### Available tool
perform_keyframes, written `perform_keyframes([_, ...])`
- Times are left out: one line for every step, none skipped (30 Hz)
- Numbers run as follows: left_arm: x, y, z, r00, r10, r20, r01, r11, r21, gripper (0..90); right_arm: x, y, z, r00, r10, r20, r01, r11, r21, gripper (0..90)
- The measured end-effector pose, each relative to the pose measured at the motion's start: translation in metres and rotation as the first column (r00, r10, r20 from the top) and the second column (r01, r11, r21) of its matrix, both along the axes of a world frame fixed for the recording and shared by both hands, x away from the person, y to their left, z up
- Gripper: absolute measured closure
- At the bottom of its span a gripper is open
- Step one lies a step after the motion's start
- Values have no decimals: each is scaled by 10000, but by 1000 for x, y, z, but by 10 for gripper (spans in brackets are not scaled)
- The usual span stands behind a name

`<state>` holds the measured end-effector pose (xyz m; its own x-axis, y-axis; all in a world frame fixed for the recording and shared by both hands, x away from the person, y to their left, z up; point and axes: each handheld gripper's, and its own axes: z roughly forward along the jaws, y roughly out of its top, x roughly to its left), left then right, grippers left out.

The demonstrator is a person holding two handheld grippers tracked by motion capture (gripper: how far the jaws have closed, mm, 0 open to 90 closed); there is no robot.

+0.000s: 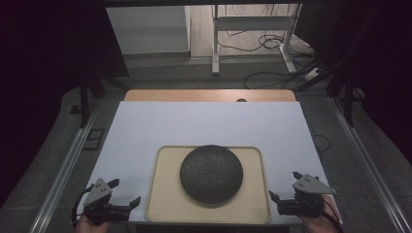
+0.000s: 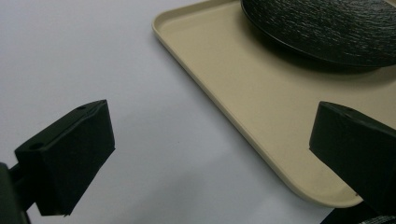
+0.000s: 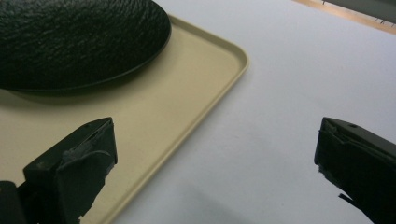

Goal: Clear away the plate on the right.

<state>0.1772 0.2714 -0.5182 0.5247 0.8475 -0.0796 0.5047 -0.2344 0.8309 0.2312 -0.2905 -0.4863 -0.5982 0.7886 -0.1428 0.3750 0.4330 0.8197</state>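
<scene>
Black dome (image 1: 211,174) is set on beige tray (image 1: 160,204), white counter (image 1: 194,124). Left claw (image 1: 124,194) and right claw (image 1: 283,185) are held wide open, empty, flanking tray.

Each gripper, left gripper (image 1: 123,193) and right gripper (image 1: 286,185), is black with a grey three-cornered plate on top. Their fingers (image 2: 70,156) are blocky, matt black, with small screw holes. A black cable loops from each.
</scene>
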Motion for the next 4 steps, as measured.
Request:
perform_keyframes([0, 0, 0, 10000, 1, 1, -1, 10000, 6, 0, 0, -1, -1, 10000, -30, -16, 30, 10000, -25, 0])
perform_keyframes([0, 0, 0, 10000, 0, 4, 0, 10000, 9, 0, 1, -1, -1, 10000, -51, -41, 51, 10000, -36, 0])
perform_keyframes([0, -1, 0, 10000, -1, 10, 1, 10000, 17, 0, 1, -2, -2, 10000, -63, -70, 63, 10000, -33, 0])
perform_keyframes([1, -1, 0, 10000, -14, 4, 14, 10000, 21, 0, 1, -3, -2, 9999, -88, -101, 87, 9999, -56, 0])
